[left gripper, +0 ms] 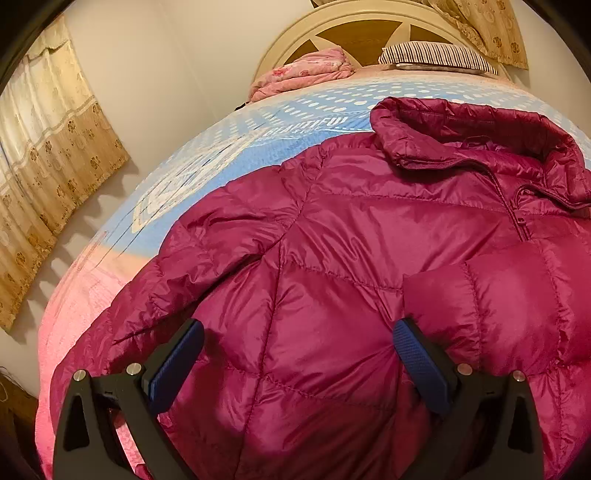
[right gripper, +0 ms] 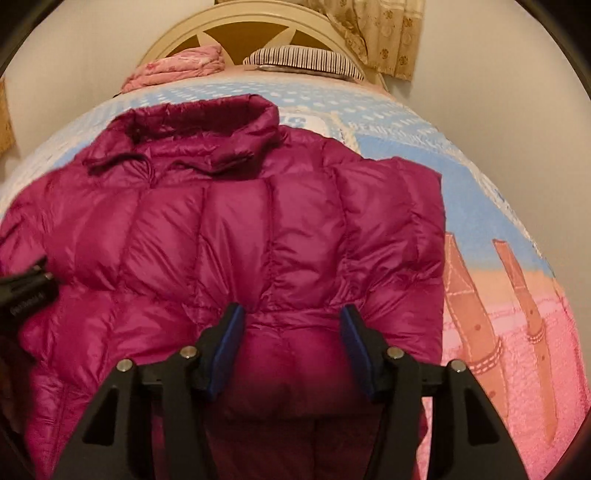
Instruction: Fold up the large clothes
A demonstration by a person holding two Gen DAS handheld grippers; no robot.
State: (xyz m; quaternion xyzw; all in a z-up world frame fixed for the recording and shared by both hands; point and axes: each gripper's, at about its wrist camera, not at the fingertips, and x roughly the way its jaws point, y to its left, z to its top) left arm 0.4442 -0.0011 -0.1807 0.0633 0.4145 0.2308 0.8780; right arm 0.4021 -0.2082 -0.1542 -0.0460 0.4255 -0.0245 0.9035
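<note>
Your magenta puffer jacket (left gripper: 332,258) is lying spread on the bed (left gripper: 229,155); your left tongs (left gripper: 295,343) are gaping over it; your right tongs (right gripper: 291,332) are straddling a padded fold, apart.

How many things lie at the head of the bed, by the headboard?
2: a folded pink quilt on the left and a striped pillow on the right, both against the headboard. More may be hidden behind the magenta jacket.
</note>
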